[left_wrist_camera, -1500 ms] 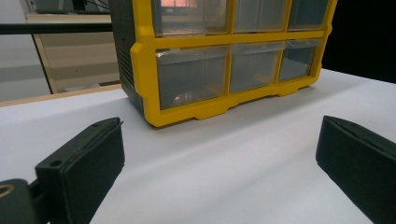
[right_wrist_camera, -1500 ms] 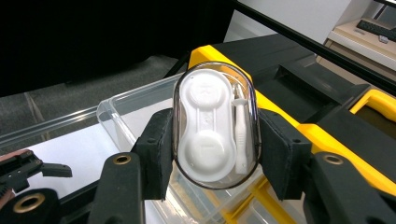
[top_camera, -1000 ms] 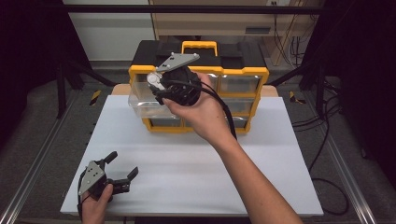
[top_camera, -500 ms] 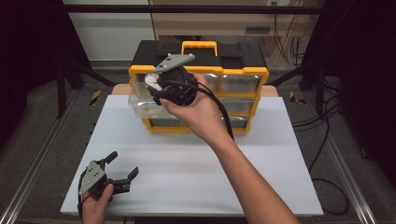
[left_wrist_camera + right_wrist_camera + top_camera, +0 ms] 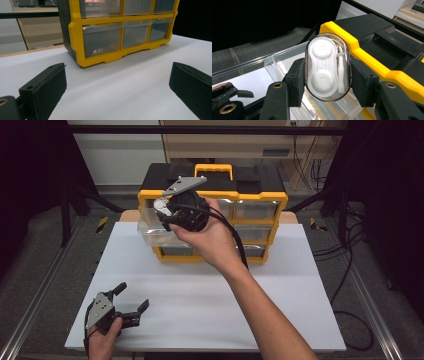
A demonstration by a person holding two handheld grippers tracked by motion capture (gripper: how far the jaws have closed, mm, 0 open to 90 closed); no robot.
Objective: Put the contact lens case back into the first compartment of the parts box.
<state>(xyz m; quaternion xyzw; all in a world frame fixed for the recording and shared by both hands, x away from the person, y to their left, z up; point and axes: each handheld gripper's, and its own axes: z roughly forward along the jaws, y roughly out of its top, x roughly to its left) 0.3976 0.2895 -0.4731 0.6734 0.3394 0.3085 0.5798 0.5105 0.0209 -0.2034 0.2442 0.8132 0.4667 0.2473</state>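
Lens case [image 5: 327,67] pinched upright in my right gripper [image 5: 327,75], over the clear drawer [image 5: 284,62] pulled out of the yellow organizer [image 5: 260,200] at table 12 o'clock. Left gripper [image 5: 131,304] spread wide, empty, resting at 7 o'clock.

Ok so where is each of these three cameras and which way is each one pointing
High view: above the person's side, looking forward and down at the white table and yellow drawer organizer; both forearms, left gripper, right gripper.
Left gripper view: low over the table, facing the organizer; its jaws stand apart.
Right gripper view: above the pulled-out clear drawer; jaws clamp a contact lens case.
All three share the organizer.
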